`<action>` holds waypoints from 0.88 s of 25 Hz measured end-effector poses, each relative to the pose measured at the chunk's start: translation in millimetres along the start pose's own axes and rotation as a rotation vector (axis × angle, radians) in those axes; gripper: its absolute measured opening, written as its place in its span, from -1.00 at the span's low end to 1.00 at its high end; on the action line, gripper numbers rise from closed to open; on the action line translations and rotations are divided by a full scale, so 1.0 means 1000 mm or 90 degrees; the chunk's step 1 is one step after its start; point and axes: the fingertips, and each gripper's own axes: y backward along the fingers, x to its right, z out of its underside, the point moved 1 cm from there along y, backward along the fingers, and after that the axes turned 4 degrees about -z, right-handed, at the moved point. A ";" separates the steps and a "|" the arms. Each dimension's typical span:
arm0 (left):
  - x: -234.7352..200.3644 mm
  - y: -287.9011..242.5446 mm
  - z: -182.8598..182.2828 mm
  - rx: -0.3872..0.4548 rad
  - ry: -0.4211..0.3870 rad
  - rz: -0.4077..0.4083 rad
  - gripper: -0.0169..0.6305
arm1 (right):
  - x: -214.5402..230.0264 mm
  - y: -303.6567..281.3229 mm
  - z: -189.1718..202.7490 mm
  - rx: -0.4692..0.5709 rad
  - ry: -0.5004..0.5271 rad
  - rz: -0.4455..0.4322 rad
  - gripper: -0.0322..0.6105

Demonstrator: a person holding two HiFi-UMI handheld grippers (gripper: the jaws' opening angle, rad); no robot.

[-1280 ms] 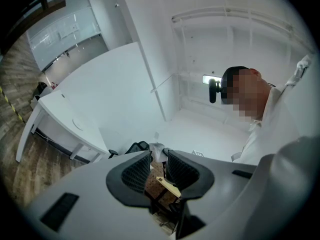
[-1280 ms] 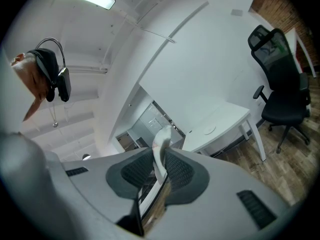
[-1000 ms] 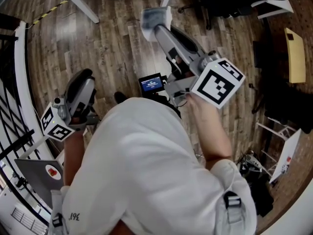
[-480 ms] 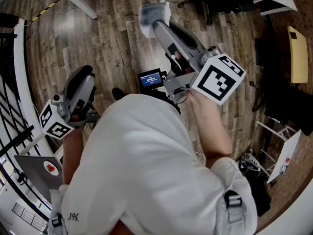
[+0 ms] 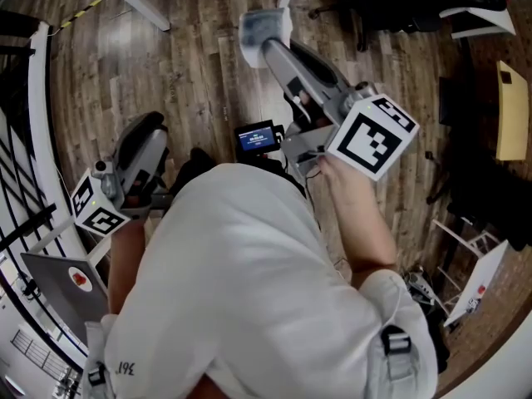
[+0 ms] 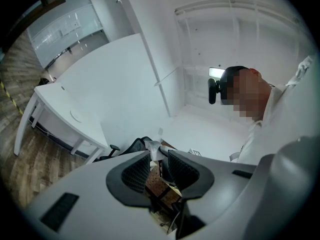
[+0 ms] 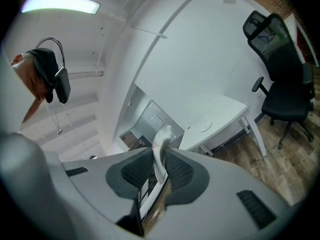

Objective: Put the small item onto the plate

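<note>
Right gripper (image 7: 159, 156) clenched on a thin white strip (image 7: 162, 136).
Wood floor (image 7: 235, 153), white table (image 7: 212, 123), black chair (image 7: 282, 69) upper right; the strip stands upright, its top leaning slightly right.

Bright room, bent pictures
A long ceiling light (image 7: 60, 4) glowed up on the left; white walls looked washed out, the wooden floor (image 5: 191, 65) had a soft shine, and picture edges curved, some with dark corners.
</note>
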 end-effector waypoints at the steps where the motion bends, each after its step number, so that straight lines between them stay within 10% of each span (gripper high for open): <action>1: -0.001 -0.002 0.000 -0.001 0.001 -0.003 -0.60 | 0.003 -0.001 -0.002 -0.002 -0.002 0.000 -0.68; 22: -0.149 -0.041 -0.103 -0.022 0.041 0.038 -0.60 | 0.056 -0.156 -0.041 0.015 -0.002 0.070 -0.68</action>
